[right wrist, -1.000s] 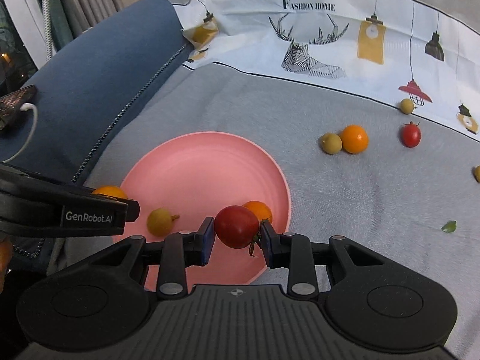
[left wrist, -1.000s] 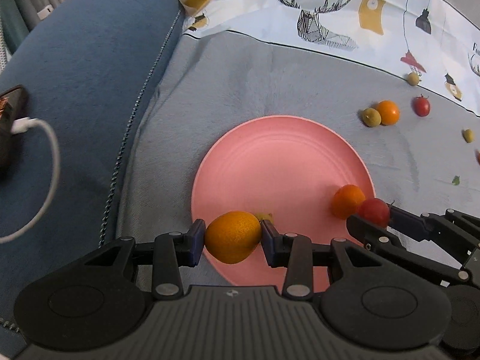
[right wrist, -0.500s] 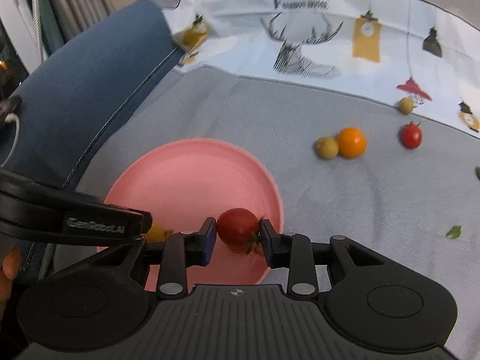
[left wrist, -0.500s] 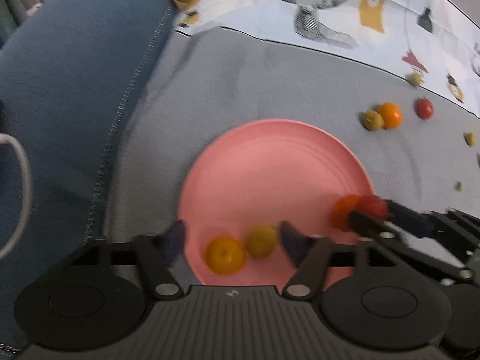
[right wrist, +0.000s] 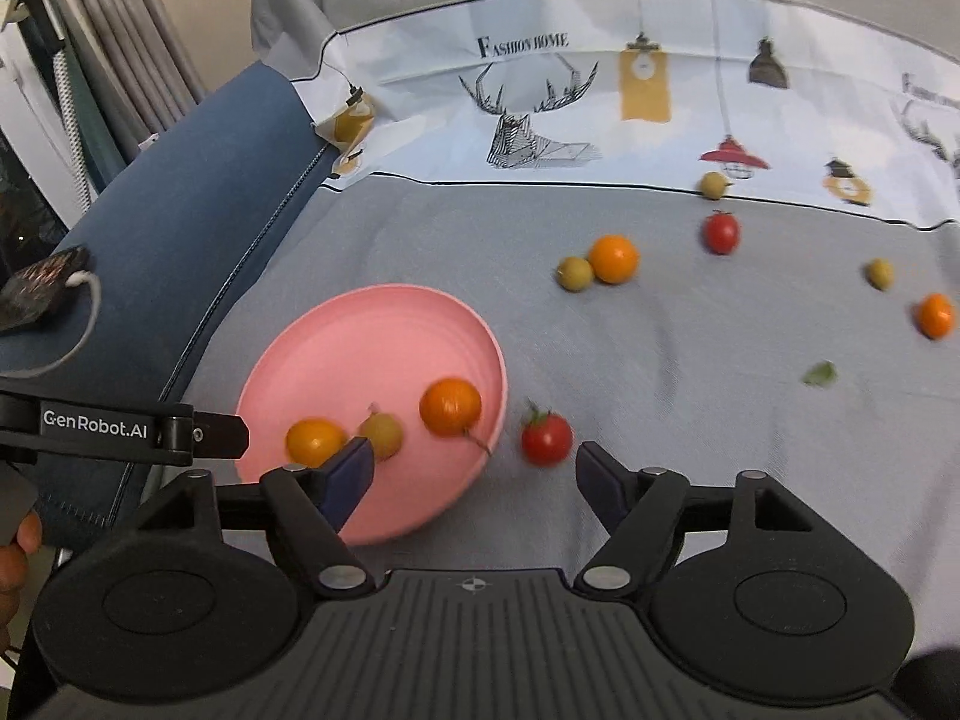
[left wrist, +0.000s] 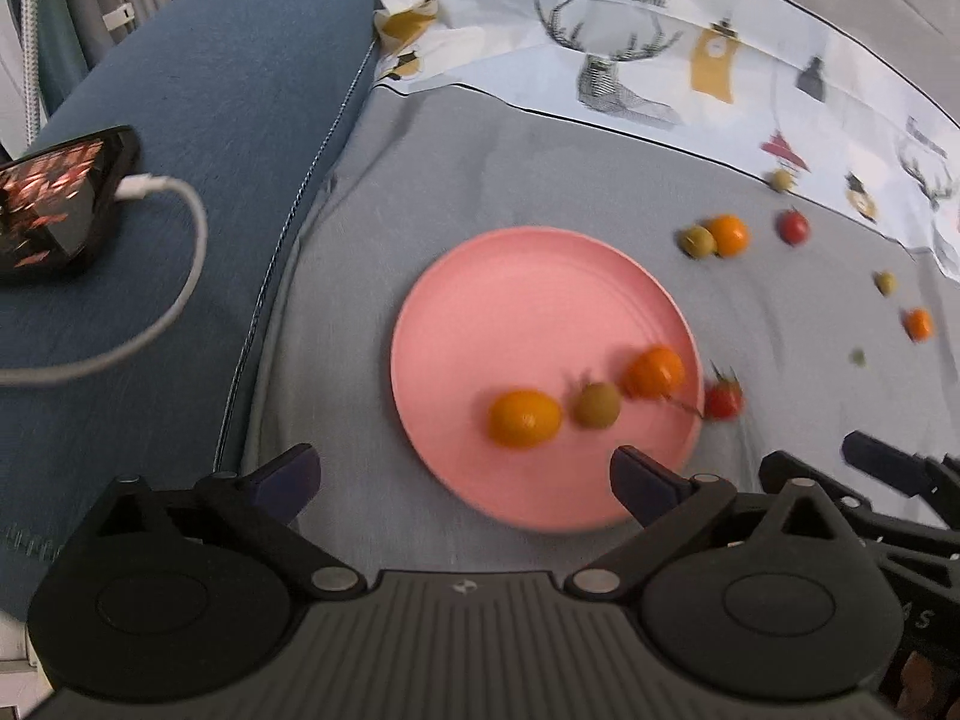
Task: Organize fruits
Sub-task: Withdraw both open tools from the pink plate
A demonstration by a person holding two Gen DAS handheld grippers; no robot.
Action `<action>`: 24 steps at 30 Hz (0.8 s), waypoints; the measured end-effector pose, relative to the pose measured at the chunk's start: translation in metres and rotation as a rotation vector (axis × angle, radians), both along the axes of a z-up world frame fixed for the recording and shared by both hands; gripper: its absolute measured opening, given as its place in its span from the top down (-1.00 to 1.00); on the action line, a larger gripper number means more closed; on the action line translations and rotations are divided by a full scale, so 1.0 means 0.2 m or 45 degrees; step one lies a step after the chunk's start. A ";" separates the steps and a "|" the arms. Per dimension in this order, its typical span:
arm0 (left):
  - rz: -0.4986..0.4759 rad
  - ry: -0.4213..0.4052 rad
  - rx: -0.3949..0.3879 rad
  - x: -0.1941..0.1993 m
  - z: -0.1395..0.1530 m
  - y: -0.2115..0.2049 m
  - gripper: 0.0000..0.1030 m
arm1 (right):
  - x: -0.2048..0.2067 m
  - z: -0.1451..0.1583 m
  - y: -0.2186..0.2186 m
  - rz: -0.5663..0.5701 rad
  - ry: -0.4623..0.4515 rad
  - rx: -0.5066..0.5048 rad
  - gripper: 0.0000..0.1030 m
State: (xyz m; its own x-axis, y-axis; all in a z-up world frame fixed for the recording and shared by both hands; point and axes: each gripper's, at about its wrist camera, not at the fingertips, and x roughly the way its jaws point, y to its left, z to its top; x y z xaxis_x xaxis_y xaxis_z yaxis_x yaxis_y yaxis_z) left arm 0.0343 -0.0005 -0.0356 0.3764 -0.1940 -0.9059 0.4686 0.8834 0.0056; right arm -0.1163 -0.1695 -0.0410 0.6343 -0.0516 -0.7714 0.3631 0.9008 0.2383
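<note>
A pink plate (left wrist: 528, 276) (right wrist: 372, 330) lies on the grey cloth. It holds an orange-yellow fruit (left wrist: 524, 419) (right wrist: 314, 441), a small yellow-green fruit (left wrist: 596, 404) (right wrist: 384, 433) and an orange one (left wrist: 654, 371) (right wrist: 450, 407). A red tomato (left wrist: 723, 399) (right wrist: 546, 438) lies on the cloth just outside the plate's right rim. My left gripper (left wrist: 462, 474) is open and empty above the plate's near edge. My right gripper (right wrist: 474, 474) is open and empty, just behind the tomato.
Loose fruits lie further right on the cloth: a green and orange pair (right wrist: 597, 264), a red tomato (right wrist: 720, 232), a green one (right wrist: 879, 273) and an orange one (right wrist: 936, 315). A phone with a white cable (left wrist: 54, 204) rests on the blue sofa arm at left.
My left gripper let the orange-yellow fruit go onto the plate and pulled back. My right gripper opened and the red tomato now lies on the cloth beside the plate.
</note>
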 end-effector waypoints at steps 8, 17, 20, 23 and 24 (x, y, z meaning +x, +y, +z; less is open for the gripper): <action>0.039 -0.002 -0.020 -0.27 0.07 0.21 -0.99 | -0.05 -0.04 0.00 0.017 -0.042 -0.267 -0.58; 0.213 0.048 -0.006 -0.17 0.05 0.36 -0.99 | 0.23 -0.41 -0.09 0.144 0.138 -0.337 -0.40; 0.190 0.053 0.013 -0.12 0.03 0.30 -0.99 | 0.27 -0.49 -0.04 0.280 0.148 -0.393 -0.24; 0.172 0.058 0.015 -0.09 0.02 0.24 -0.99 | 0.31 -0.51 -0.02 0.324 0.079 -0.429 0.33; 0.166 0.060 0.015 -0.08 0.02 0.22 -0.99 | 0.32 -0.51 -0.02 0.336 0.059 -0.417 0.39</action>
State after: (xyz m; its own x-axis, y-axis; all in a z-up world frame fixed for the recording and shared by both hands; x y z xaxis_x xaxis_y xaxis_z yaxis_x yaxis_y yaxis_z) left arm 0.0185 0.0442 -0.0321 0.3549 -0.1357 -0.9250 0.3496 0.9369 -0.0033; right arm -0.0519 -0.1742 -0.1427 0.6233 -0.1394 -0.7694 0.1133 0.9897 -0.0875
